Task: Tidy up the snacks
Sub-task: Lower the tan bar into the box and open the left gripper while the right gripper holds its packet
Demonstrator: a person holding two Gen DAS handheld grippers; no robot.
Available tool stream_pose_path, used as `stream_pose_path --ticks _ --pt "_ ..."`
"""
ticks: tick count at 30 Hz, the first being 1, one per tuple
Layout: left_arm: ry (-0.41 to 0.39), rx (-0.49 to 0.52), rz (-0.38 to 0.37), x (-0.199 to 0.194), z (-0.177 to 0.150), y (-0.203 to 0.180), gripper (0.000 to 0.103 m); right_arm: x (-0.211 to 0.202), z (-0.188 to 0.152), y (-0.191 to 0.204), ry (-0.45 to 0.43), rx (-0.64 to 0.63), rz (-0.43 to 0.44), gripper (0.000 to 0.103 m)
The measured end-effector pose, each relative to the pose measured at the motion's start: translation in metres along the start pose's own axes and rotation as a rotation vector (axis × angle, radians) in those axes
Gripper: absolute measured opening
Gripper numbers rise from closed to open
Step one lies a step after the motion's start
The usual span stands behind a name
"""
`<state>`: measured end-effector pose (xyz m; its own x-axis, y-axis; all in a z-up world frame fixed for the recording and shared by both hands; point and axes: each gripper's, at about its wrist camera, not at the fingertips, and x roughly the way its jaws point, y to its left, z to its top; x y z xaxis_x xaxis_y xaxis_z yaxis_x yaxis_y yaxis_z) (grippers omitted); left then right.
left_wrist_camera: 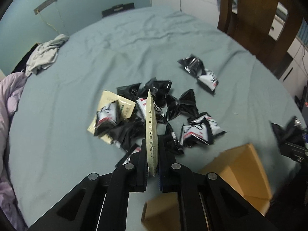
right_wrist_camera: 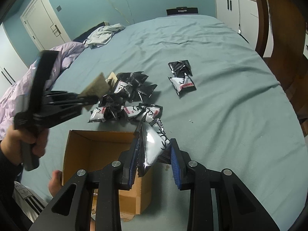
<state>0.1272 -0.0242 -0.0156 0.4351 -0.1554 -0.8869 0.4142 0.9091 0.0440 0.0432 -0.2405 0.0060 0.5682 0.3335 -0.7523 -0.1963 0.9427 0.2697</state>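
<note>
On the bed (left_wrist_camera: 80, 100), covered by a grey-green sheet, a heap of black-and-white snack packets (left_wrist_camera: 163, 104) lies near the middle, with a beige sachet (left_wrist_camera: 110, 105) tucked under its left edge. Two more packets (right_wrist_camera: 181, 77) lie apart from the heap, farther up the sheet. An open cardboard box (right_wrist_camera: 80, 150) sits on the sheet just in front of the heap.

The left gripper (left_wrist_camera: 152, 148) is clamped on a thin beige sachet (left_wrist_camera: 151, 127), held edge-on and raised above the heap; no earlier view is there to compare. In the right wrist view this gripper is blurred, gripped by a hand (right_wrist_camera: 25, 144) at the left.

The right gripper (right_wrist_camera: 154, 152) stands narrow, its blue pads (right_wrist_camera: 175, 165) pressed on a silver-and-black packet (right_wrist_camera: 152, 144), which hangs beside the box's far right corner. A bare toe (right_wrist_camera: 54, 182) touches the box's near wall. Crumpled clothes (right_wrist_camera: 104, 34) lie at the bed's far left.
</note>
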Motion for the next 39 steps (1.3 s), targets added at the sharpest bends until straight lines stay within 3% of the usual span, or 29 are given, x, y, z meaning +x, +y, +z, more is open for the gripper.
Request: stream_pose_path --ticks 5,11,20,26,34,39 --pt "-0.026 -0.038 -0.034 -0.043 -0.021 -0.007 0.007 0.0 -0.001 0.001 -0.003 -0.016 0.003 0.029" --pt "0.029 -0.067 -0.086 -0.06 -0.057 -0.04 0.007 -0.001 -0.002 0.003 -0.009 -0.029 -0.003 0.029" --pt "0.084 -0.108 0.042 -0.03 -0.085 -0.043 0.007 -0.002 -0.005 0.01 -0.011 -0.061 0.007 0.029" --pt "0.118 -0.127 0.06 -0.013 -0.091 -0.042 0.007 0.001 -0.006 0.013 -0.005 -0.078 0.002 0.029" --pt "0.151 -0.203 0.029 0.005 -0.096 -0.034 0.008 0.007 -0.004 0.015 0.013 -0.087 -0.01 0.029" --pt "0.139 -0.154 0.062 0.006 -0.094 -0.044 0.014 0.01 -0.006 0.017 0.022 -0.09 -0.023 0.029"
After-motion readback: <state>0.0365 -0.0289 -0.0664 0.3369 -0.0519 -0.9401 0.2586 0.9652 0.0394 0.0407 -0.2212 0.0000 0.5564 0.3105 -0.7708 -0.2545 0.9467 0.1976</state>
